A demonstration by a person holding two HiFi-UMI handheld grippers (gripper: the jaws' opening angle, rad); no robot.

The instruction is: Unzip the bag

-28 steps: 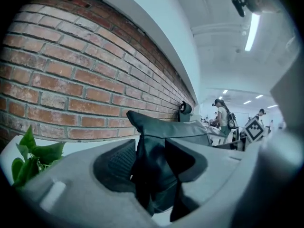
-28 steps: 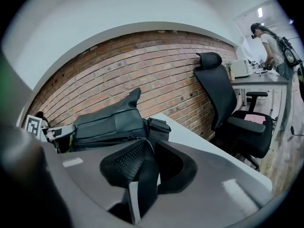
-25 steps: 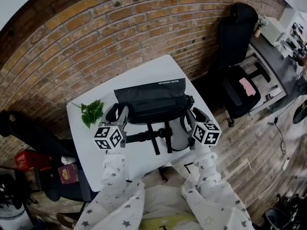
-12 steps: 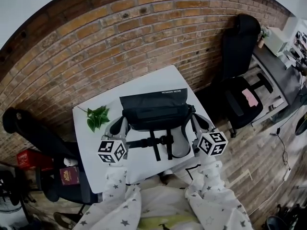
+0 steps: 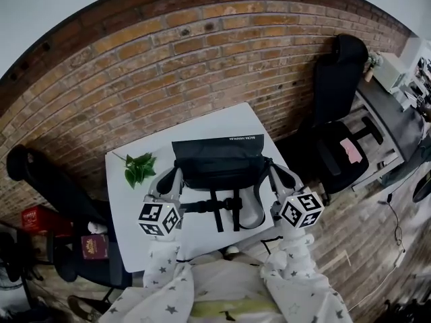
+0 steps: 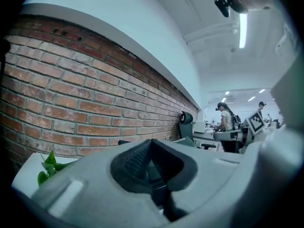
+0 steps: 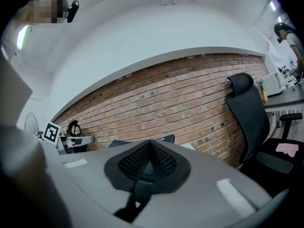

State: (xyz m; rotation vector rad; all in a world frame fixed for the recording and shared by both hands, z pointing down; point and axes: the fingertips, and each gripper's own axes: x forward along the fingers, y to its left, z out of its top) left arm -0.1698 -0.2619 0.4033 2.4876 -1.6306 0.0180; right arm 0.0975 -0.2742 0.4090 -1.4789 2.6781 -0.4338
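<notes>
A black roll-top bag (image 5: 219, 157) lies on the small white table (image 5: 124, 204), its straps and buckle (image 5: 225, 207) trailing toward me. My left gripper (image 5: 173, 174) sits just off the bag's left end and is shut, with nothing between its pads (image 6: 135, 156). At the bag's right end my right gripper (image 5: 273, 168) is likewise shut on nothing, its mesh pads (image 7: 161, 159) pressed together. Both gripper views tilt upward, showing only the bag's top edge (image 7: 159, 138) beyond the jaws. No zipper is visible.
A green leaf sprig (image 5: 139, 168) lies on the table left of the bag. A brick wall (image 5: 202, 66) backs the table. Black office chairs stand at the right (image 5: 337, 120) and left (image 5: 47, 187). A red booklet (image 5: 94, 245) lies low at the left.
Both grippers' jaws were spread a second ago and have closed. They stay at the bag's two ends, and the head view has tipped up a little.
</notes>
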